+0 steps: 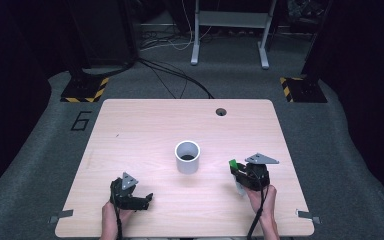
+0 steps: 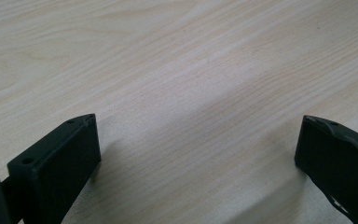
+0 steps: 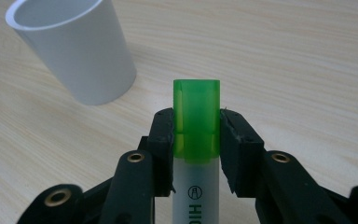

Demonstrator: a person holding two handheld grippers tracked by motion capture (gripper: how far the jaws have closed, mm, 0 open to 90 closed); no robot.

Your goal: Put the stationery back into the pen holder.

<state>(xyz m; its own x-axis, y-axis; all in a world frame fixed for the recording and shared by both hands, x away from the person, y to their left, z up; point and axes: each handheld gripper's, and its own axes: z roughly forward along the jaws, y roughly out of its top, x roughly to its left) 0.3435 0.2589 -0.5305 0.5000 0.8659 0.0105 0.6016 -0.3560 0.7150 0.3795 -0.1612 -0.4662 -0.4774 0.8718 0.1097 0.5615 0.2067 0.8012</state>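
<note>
A white cup (image 1: 187, 156) stands upright near the middle of the wooden table (image 1: 145, 125); in the right gripper view the white cup (image 3: 77, 51) is at the upper left. My right gripper (image 1: 236, 172) is to the cup's right, lifted off the table, shut on a highlighter with a green cap (image 1: 233, 163) and a white barrel. The right gripper (image 3: 196, 133) clamps the highlighter (image 3: 196, 121) at its cap, cap pointing forward. My left gripper (image 1: 145, 199) rests low at the table's front left, open, with bare wood between its jaws. The left gripper (image 2: 198, 140) holds nothing.
A round cable hole (image 1: 221, 111) is near the table's far edge. Beyond the table lie floor cables (image 1: 175, 75), a metal frame's legs (image 1: 230, 30) and two stands with yellow-black striped bases (image 1: 85, 90). Small metal brackets (image 1: 60, 216) stick out at the table's front corners.
</note>
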